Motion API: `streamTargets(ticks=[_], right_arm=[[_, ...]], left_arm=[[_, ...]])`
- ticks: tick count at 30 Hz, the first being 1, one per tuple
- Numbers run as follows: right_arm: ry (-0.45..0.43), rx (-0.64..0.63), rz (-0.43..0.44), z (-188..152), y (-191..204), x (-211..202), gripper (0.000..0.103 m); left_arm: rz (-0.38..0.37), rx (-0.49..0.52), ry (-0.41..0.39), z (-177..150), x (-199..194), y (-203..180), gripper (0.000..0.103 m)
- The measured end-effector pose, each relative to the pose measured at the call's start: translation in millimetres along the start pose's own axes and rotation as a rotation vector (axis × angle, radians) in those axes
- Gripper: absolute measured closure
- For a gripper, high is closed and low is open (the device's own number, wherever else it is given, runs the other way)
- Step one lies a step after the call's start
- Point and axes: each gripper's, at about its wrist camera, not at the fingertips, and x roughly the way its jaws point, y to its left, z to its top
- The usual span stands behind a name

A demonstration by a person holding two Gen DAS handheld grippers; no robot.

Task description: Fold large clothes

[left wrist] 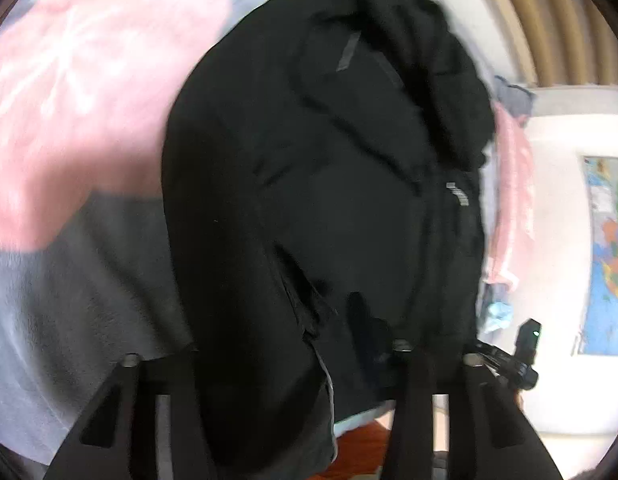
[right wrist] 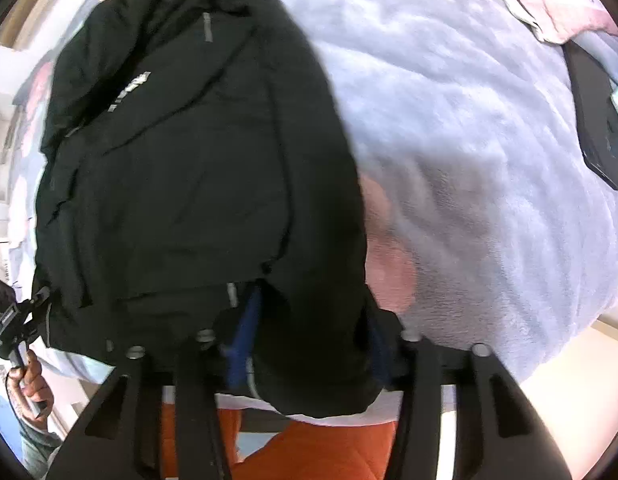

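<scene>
Left wrist view: a black jacket (left wrist: 321, 184) lies lengthwise on a fleece blanket (left wrist: 81, 264) covering a bed, its hem at the near edge and its collar toward the far edge. The jacket is partly folded, one side lapped over the front, a small white logo showing near its right side. The left gripper (left wrist: 309, 376) stands wide with the hem between its fingers; whether it pinches the cloth I cannot tell. In the right wrist view the right gripper (right wrist: 309, 344) also stands wide astride the hem, grip unclear. A dark phone (right wrist: 597, 120) lies near the blanket's far right corner. An orange quilt (right wrist: 329, 452) shows below the near edge.
</scene>
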Motion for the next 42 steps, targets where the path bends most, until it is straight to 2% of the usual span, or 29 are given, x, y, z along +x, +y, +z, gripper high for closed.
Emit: streamTargets(ticks=[4,6,8,13,15,18,20,21,22,26,29,34,40,42], right_arm=[[-0.030,-0.042,0.116,-1.8,13.2,-17.1,0.054],[-0.027,-0.022,0.208,-1.0,9.3,-16.2,0.053],[-0.006,0.018,0.216,0.5,1.5,-8.8,0.053],[0.056,0.059,0.163,-5.0,-20.9,12.8,0.052],[0.081,0.076,0.180,-7.8,-33.3,19.2,0.052],[0.102,0.136,0.269,-10.4,-43.7,19.0,0.051],[0.085,0.140,0.304,-9.4,-41.6,12.7,0.062],[0.074,0.131,0.306,-8.6,-37.5,8.7,0.076],[0.058,0.112,0.310,-6.8,-32.5,2.1,0.082],[-0.008,0.000,0.263,2.9,-2.4,-26.6,0.085],[-0.043,-0.040,0.265,15.8,10.1,-46.6,0.086],[-0.111,-0.087,0.263,46.4,18.0,-83.3,0.086],[-0.206,-0.097,0.274,83.8,29.4,-116.9,0.086],[-0.238,-0.106,0.280,97.7,32.0,-127.3,0.086]], left_arm=[[-0.087,0.035,0.005,1.6,-11.0,-11.4,0.061],[-0.113,0.032,0.029,1.4,-7.4,-12.4,0.061],[-0.088,0.024,0.061,-0.9,2.2,-9.6,0.061],[-0.038,-0.009,0.108,-12.0,23.8,-3.3,0.061],[-0.038,-0.032,0.106,-15.4,25.1,2.8,0.061],[-0.047,-0.068,0.099,-16.1,22.9,11.3,0.061],[-0.031,-0.047,0.082,-15.3,17.6,8.1,0.062],[-0.028,-0.022,0.070,-15.2,13.6,2.2,0.068],[-0.034,-0.007,0.058,-14.7,12.2,-4.8,0.071],[-0.070,0.030,0.005,-5.0,-9.6,-19.7,0.080],[-0.100,0.043,-0.061,9.6,-32.2,-30.9,0.083],[-0.127,0.072,-0.125,31.1,-56.6,-47.8,0.083],[-0.202,0.082,-0.208,58.3,-88.0,-64.6,0.083],[-0.201,0.103,-0.237,67.1,-99.5,-71.3,0.083]])
